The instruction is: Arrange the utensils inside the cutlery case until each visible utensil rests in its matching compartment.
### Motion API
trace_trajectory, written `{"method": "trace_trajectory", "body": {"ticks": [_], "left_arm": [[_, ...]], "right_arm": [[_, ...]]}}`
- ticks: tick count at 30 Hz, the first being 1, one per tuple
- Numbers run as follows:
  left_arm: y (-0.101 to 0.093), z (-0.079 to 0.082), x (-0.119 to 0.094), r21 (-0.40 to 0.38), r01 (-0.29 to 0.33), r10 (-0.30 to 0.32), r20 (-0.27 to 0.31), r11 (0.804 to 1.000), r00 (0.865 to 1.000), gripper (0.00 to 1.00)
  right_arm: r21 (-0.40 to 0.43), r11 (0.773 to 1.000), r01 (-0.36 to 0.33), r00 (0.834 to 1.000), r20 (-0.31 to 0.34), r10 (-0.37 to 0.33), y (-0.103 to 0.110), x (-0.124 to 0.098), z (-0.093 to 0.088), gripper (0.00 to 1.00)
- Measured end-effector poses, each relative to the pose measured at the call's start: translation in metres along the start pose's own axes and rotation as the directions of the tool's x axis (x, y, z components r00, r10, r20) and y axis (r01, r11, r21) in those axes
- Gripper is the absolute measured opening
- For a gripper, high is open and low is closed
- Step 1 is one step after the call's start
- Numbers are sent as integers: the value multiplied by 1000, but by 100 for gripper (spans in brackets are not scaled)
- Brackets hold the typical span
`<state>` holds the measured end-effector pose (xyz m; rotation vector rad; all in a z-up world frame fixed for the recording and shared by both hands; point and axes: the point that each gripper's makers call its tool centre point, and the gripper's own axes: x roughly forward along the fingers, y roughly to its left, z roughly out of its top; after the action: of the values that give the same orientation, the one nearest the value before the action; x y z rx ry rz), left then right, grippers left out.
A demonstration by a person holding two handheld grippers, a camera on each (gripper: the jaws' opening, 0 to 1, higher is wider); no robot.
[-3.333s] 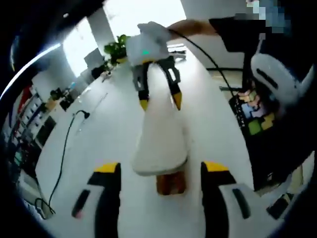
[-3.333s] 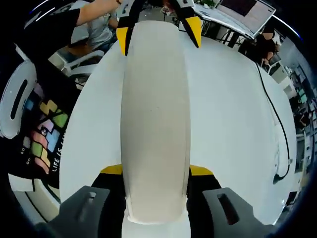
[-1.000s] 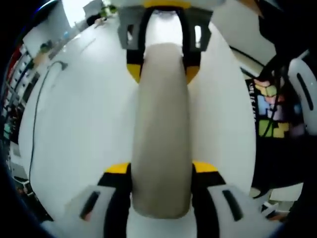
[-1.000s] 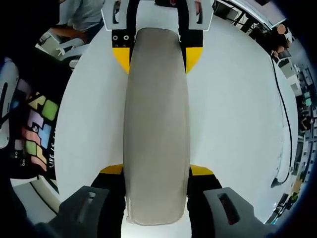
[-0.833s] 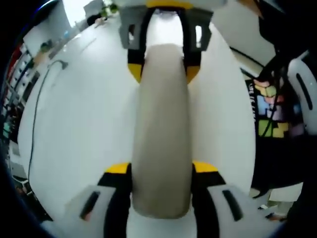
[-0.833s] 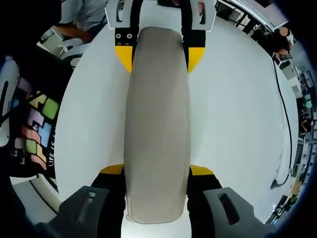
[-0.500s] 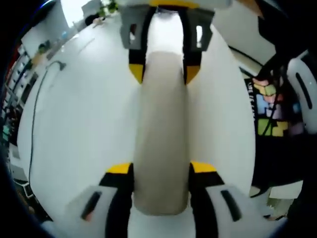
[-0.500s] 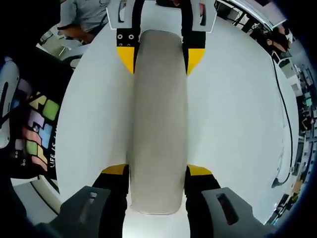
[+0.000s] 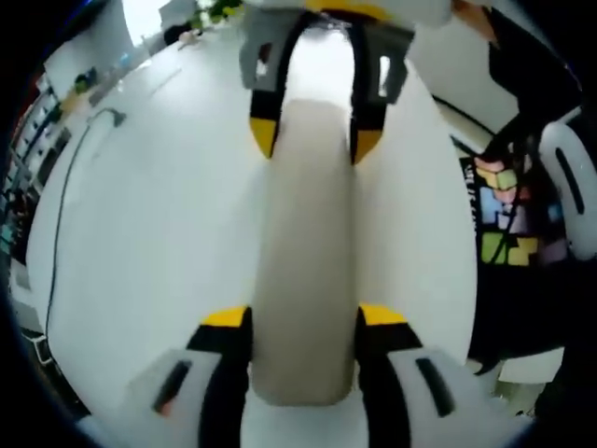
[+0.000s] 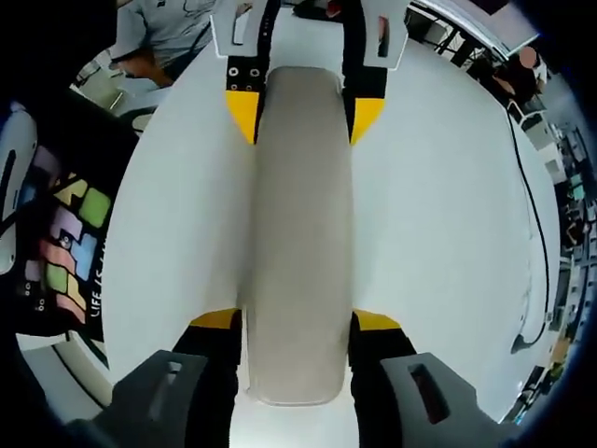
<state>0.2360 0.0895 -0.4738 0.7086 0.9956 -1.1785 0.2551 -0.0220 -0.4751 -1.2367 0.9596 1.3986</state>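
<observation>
1. White worktop [image 9: 140,233] spreads around us, with a black cable [image 9: 61,215] trailing along it and office clutter beyond.
2. We see the closed cutlery case [image 9: 308,252], its long axis running from one hand-held gripper to the other.
3. Our left hand-held gripper [image 9: 303,322] is clamped on its near end.
4. Our right hand-held gripper [image 10: 297,322] is clamped on the opposite end, facing the left.

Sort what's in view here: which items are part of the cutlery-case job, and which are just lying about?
Part of the job:
- cutlery case, closed, clamped at both ends
- left gripper on one end
- right gripper on the other end

Lying about:
- white table
- black cable on the table
- potted plant at the table's far end
</observation>
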Motion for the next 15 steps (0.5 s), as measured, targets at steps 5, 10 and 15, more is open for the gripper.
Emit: {"method": "trace_trajectory", "body": {"ticks": [5,10,15], "left_arm": [[0,2,0,-29,22,-22,15,999,1000,46],[0,2,1,-19,18,-17,16,1000,1000,46],[-1,1,1,-10,9,-9,5,1000,1000,46]], "right_arm": [[6,999,41,999,26,-41,-4,-7,-6,42],[18,999,46,998,51,-47,-3,-19,-9,42],[27,999,47,996,72,-49,2,-33,-15,42]]}}
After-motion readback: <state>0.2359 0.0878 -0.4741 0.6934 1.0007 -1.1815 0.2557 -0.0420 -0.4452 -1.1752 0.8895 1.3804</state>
